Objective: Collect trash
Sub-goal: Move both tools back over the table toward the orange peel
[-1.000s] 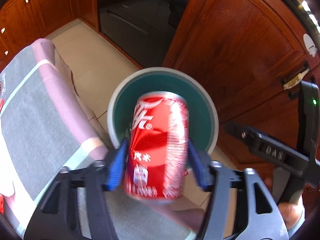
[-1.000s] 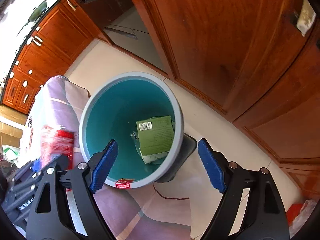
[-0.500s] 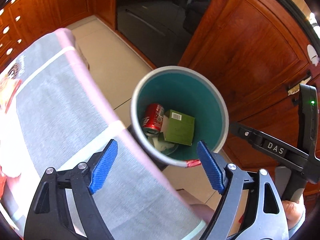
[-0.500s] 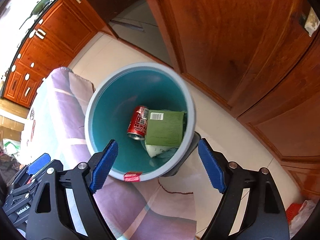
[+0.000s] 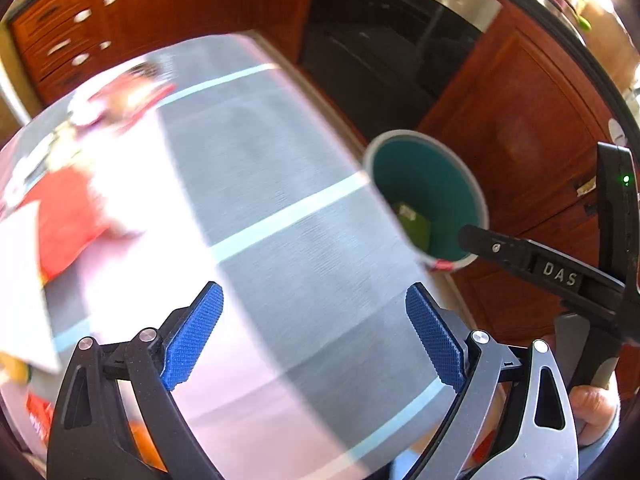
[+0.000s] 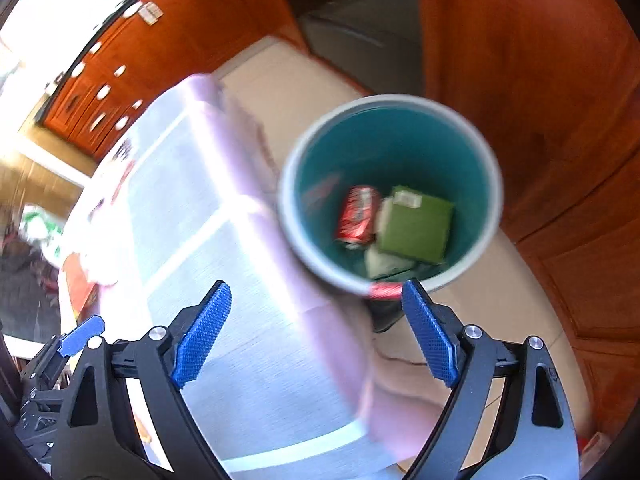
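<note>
Both claws empty, next pickup due
Left gripper (image 5: 314, 338) and right gripper (image 6: 316, 330) are opening, nothing between; approach red wrapper (image 5: 66, 220) on tablecloth (image 5: 280, 184) squarely, clear of bin (image 6: 390, 196).

Motion blur smears the red packets (image 5: 64, 216) on the tablecloth (image 5: 280, 184); the bin (image 5: 432, 200) hides behind its edge.

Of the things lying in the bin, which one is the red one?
The drink can, lying on its side at the left of the bin's bottom. Beside it are a flat green box and a pale crumpled piece, neither red.
</note>
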### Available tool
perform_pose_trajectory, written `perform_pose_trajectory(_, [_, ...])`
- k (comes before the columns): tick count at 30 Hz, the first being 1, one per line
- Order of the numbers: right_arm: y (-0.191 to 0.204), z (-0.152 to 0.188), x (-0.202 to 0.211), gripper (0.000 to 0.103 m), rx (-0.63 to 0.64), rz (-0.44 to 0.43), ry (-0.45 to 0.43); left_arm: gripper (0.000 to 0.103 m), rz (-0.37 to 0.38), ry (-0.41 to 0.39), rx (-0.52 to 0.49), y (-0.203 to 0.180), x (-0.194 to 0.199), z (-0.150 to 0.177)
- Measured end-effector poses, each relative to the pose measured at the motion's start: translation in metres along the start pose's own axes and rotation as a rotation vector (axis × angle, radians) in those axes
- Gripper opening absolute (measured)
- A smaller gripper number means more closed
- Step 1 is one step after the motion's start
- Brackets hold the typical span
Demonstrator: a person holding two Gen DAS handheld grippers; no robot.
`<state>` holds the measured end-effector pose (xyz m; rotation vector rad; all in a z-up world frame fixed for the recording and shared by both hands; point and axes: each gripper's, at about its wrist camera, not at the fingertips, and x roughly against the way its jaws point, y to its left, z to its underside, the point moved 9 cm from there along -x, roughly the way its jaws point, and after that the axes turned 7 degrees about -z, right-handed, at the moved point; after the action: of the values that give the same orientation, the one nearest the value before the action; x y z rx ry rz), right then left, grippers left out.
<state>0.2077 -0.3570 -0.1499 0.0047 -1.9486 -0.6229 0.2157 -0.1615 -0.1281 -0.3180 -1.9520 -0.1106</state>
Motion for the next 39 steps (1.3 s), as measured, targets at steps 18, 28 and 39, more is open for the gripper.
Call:
perform_pose_trajectory(18, [0.209, 0.152, -0.031, 0.083, 0.318, -0.132, 0.213, 0.098, -0.162, -0.066, 0.220, 0.200, 0.078, 0.123])
perform_pose_trajectory(28, [0.254, 0.214, -0.070, 0.083, 0.446, -0.103, 0.329, 0.098, -0.152, -0.049, 0.288, 0.256, 0.089, 0.175])
perform_pose_trajectory(39, [0.263, 0.224, -0.089, 0.083, 0.544, -0.043, 0.300, 0.098, -0.147, -0.038, 0.298, 0.273, 0.084, 0.176])
